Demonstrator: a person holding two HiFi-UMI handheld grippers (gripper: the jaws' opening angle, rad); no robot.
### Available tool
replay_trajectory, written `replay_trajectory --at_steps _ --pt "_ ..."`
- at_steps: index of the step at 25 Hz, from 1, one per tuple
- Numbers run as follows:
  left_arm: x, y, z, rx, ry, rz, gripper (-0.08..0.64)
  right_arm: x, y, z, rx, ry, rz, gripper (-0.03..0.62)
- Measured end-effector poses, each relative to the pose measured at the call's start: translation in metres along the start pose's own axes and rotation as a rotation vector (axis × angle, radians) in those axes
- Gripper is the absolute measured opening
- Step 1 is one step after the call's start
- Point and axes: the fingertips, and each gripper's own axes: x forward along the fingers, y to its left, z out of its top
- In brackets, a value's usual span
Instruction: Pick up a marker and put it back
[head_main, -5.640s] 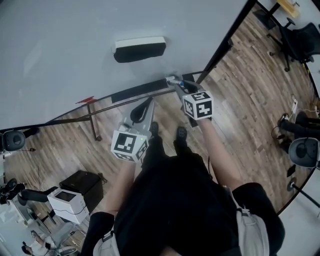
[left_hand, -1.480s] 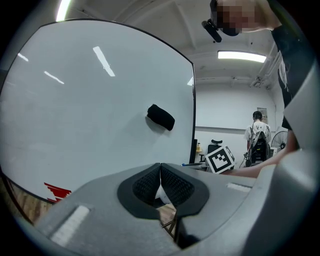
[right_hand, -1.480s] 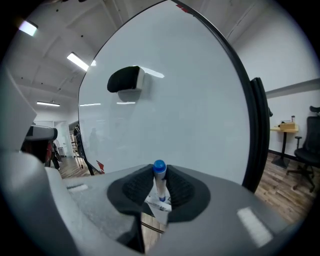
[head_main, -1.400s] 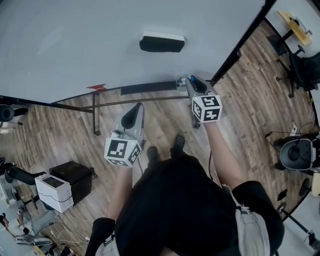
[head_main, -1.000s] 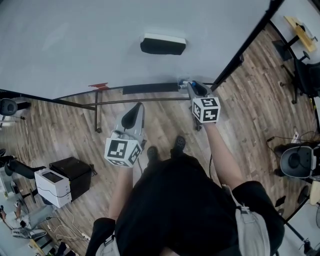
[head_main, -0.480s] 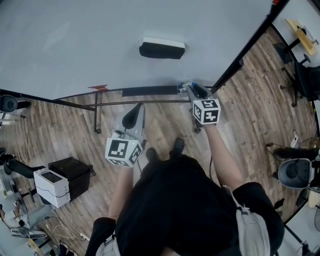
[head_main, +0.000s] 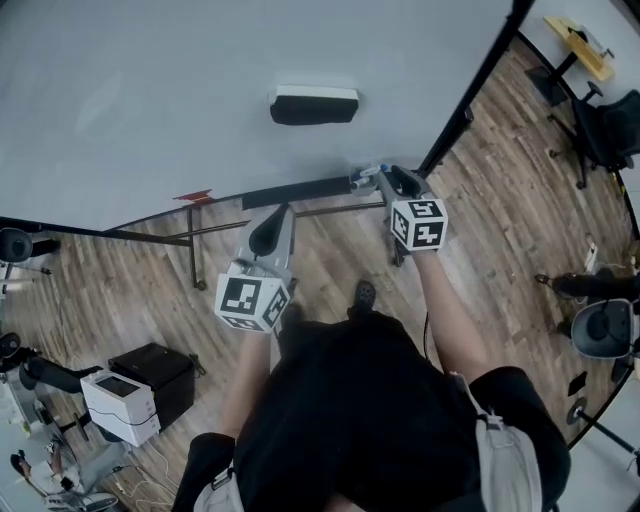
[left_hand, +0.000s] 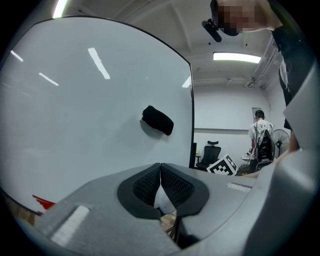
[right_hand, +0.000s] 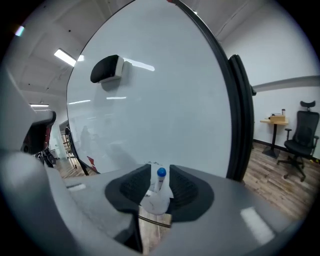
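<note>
A white marker with a blue cap lies between the jaws of my right gripper. The jaws stand a little apart, with thin gaps on both sides of the marker. In the head view the right gripper is at the right end of the whiteboard's dark tray, where the marker rests. My left gripper hangs lower, in front of the tray's middle. Its pads meet at the tips with nothing between them.
The whiteboard fills the front, with a black eraser stuck on it and a red piece at the tray's left. A printer and a black box stand at lower left, office chairs at right. A person stands far off.
The right gripper has stayed at the tray's right end with the marker by its tips. The left gripper has hardly moved. The head view has shifted a little.
</note>
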Motion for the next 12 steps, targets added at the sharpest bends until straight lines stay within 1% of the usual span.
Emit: replay_trajectory --at_steps 3,5,7,9,12 --pt "0.001 0.006 0.005 0.006 -0.015 -0.073 0.012 -0.008 0.005 0.000 0.019 -0.011 -0.058 0.121" --pt "-0.002 0.014 0.003 -0.008 -0.014 -0.132 0.012 -0.014 0.013 -0.003 0.035 -0.016 -0.105 0.121" --pt "-0.006 0.027 0.001 -0.018 -0.008 -0.191 0.012 -0.021 0.025 -0.005 0.052 -0.027 -0.155 0.121" --pt "-0.011 0.039 0.000 -0.011 -0.005 -0.251 0.012 -0.028 0.040 -0.007 0.072 -0.042 -0.204 0.120" --pt "-0.017 0.051 -0.004 -0.006 -0.003 -0.360 0.012 -0.045 0.065 -0.017 0.116 -0.057 -0.279 0.107"
